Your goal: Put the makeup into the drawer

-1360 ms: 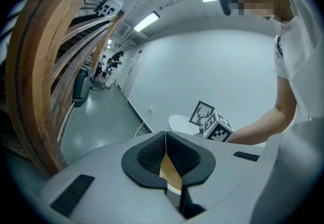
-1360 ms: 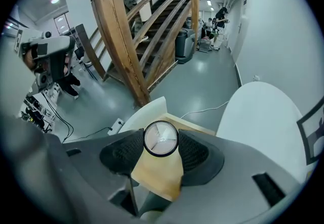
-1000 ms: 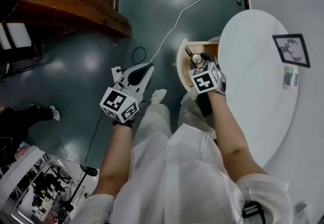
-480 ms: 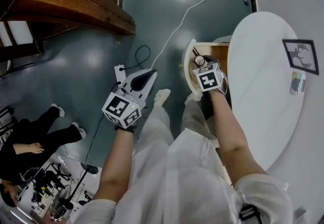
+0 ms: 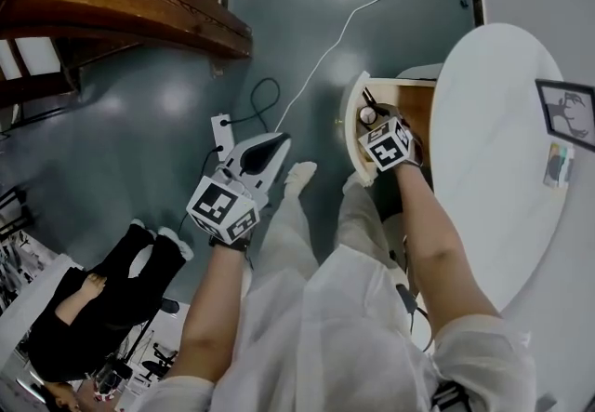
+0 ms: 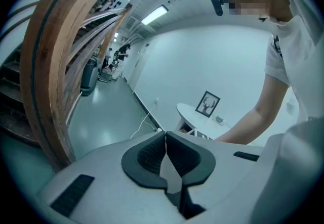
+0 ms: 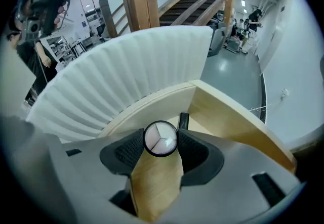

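While right claw (image 7: 161, 143) grips round makeup compact (image 7: 161, 138) over open drawer (image 7: 238, 117), black tube (image 7: 183, 120) inside, left claw (image 6: 165, 143) closed.

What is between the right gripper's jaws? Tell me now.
A round makeup compact with a three-part pan. The right gripper is clamped on it above the open wooden drawer. The right gripper view shows this.

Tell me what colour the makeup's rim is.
The makeup has a black rim around a pale face. The right gripper view shows it best.
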